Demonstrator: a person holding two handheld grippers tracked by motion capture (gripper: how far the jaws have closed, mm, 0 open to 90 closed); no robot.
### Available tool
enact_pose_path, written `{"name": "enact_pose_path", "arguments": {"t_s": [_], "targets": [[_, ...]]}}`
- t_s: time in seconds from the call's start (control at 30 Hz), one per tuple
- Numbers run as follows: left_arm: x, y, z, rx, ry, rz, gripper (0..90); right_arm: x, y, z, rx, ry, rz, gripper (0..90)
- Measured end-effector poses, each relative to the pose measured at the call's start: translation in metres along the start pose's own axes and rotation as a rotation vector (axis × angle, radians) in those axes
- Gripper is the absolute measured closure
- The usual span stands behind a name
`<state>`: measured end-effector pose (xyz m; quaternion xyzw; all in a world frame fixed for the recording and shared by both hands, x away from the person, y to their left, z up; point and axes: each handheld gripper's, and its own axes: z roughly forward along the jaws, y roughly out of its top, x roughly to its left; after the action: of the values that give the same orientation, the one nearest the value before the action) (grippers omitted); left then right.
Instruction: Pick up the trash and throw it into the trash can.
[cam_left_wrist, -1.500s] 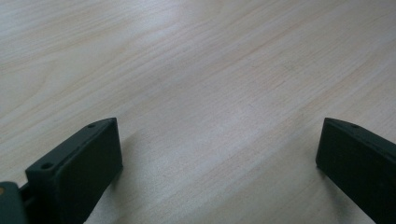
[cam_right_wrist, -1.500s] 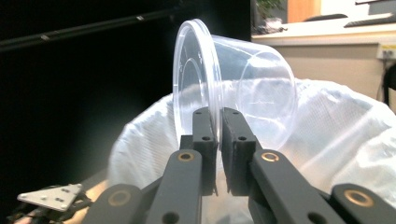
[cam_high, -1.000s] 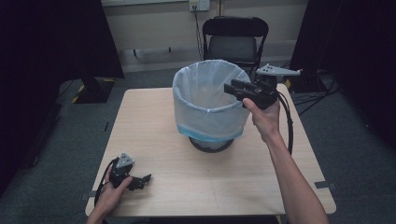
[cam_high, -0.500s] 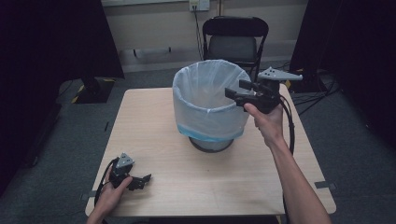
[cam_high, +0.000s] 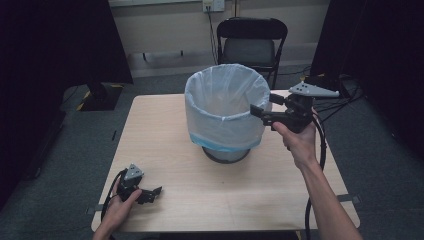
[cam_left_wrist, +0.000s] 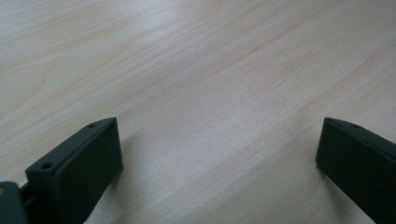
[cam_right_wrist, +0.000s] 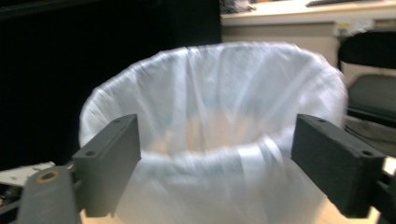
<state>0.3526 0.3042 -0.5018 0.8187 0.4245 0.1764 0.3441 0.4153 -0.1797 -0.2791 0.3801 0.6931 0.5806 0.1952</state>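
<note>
Moved since prior frames: right gripper (cam_high: 262, 104) has shifted rightward and a bit lower, off the bin's mouth, now at the outer right side of the rim. L hand and its gripper unchanged.

Landmark for all entries: bin (cam_high: 226, 111).

1. Left gripper (cam_high: 150, 194) – near-left of bin, well apart, close to table's near edge. Rests on tabletop, held by left hand (cam_high: 121, 204); grey plate on top, cable looped at its left. Jaws wide apart; left gripper view has bare light wood grain between them, nothing held.

2. Table (cam_high: 165, 145) – light wood, square-ish; bin stands approx. at its centre, slightly toward far side.

3. Bin – round, dark base, lined w/ translucent white bag (cam_right_wrist: 210, 135) folded over rim; pale blue band at bag's lower edge outside. Upright. Contents: cannot tell; inside looks pale.

4. Right gripper – just right of bin at rim height, raised off table, held by right hand (cam_high: 299, 140), forearm coming in from near-right. Grey three-cornered plate on top; cable hangs down right side. Jaws wide apart, pointing at bin; in right gripper view bag rim sits between/beyond them, nothing gripped. Touching bag or not: cannot tell.

5. Chair (cam_high: 251, 42) – black folding, behind bin, beyond table's far edge.

6. Wall outlet (cam_high: 209, 5) – far wall, behind chair.
</note>
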Motion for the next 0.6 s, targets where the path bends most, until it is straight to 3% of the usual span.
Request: {"name": "enact_pose_path", "arguments": {"t_s": [0.17, 0.3, 0.4, 0.43, 0.5, 0.6], "targets": [[0.0, 0.0, 0.0, 0.001, 0.0, 0.002, 0.0, -0.002, -0.012, -0.013, 0.01, -0.033, 0.01, 14.3], [0.0, 0.0, 0.0, 0.0, 0.0, 0.0, 0.0, -0.002, -0.023, -0.022, 0.013, -0.026, 0.014, 14.2], [0.0, 0.0, 0.0, 0.0, 0.0, 0.0, 0.0, -0.002, -0.033, -0.026, 0.038, -0.033, 0.009, 14.5], [0.0, 0.0, 0.0, 0.0, 0.0, 0.0, 0.0, -0.001, -0.041, -0.028, 0.054, -0.062, -0.007, 14.5], [0.0, 0.0, 0.0, 0.0, 0.0, 0.0, 0.0, -0.001, -0.044, -0.028, 0.06, -0.073, -0.013, 14.6], [0.0, 0.0, 0.0, 0.0, 0.0, 0.0, 0.0, -0.004, -0.058, -0.03, 0.087, -0.088, -0.001, 14.7]]}}
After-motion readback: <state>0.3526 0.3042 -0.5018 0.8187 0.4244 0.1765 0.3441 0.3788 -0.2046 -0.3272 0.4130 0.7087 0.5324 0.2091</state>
